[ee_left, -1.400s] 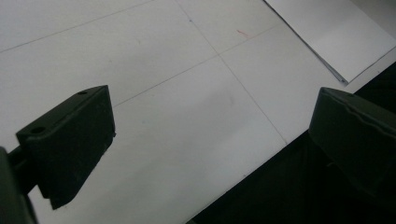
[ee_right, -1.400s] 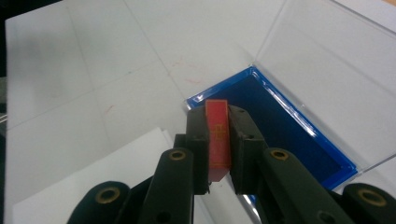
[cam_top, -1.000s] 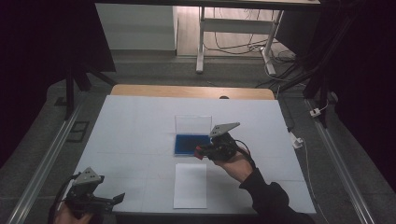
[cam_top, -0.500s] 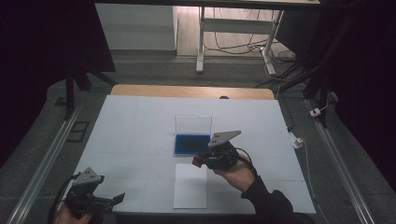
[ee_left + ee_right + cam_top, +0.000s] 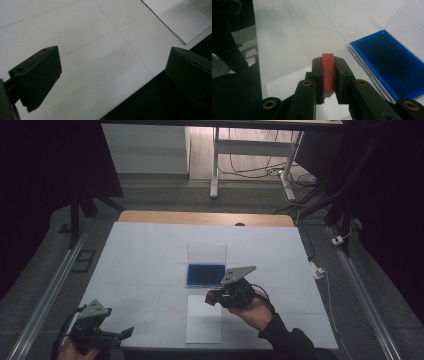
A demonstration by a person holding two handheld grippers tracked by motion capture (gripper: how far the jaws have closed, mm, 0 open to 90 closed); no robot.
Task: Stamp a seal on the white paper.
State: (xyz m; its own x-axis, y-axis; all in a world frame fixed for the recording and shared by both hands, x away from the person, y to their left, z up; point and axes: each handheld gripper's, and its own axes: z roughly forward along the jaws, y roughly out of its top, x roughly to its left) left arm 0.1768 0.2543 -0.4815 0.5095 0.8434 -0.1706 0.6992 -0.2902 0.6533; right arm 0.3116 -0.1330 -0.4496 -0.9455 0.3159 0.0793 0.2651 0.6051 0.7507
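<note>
A flat red block (image 5: pixel 328 72), likely a stamp, is pinched between the jaws of my right gripper (image 5: pixel 328 65). In the high view that right gripper (image 5: pixel 212 297) hangs just above the top edge of a white paper sheet (image 5: pixel 202 325), a little in front of an open blue ink pad (image 5: pixel 205 275) with a clear lid standing up behind it. The ink pad (image 5: pixel 392 63) lies to the right in the right gripper view. My left gripper (image 5: pixel 125 332) is held at the table's near left corner, jaws wide apart with nothing between them (image 5: pixel 112 75).
The white table top (image 5: pixel 150 250) has faint grid lines. A wooden strip (image 5: pixel 205 218) runs along its far edge. Metal rails (image 5: pixel 50 290) flank both sides, and a corner of the paper sheet (image 5: pixel 180 17) lies near the front edge.
My right gripper, with the red block, has moved back from over the ink pad toward the person, to above the paper's top edge. The left gripper has stayed put.
</note>
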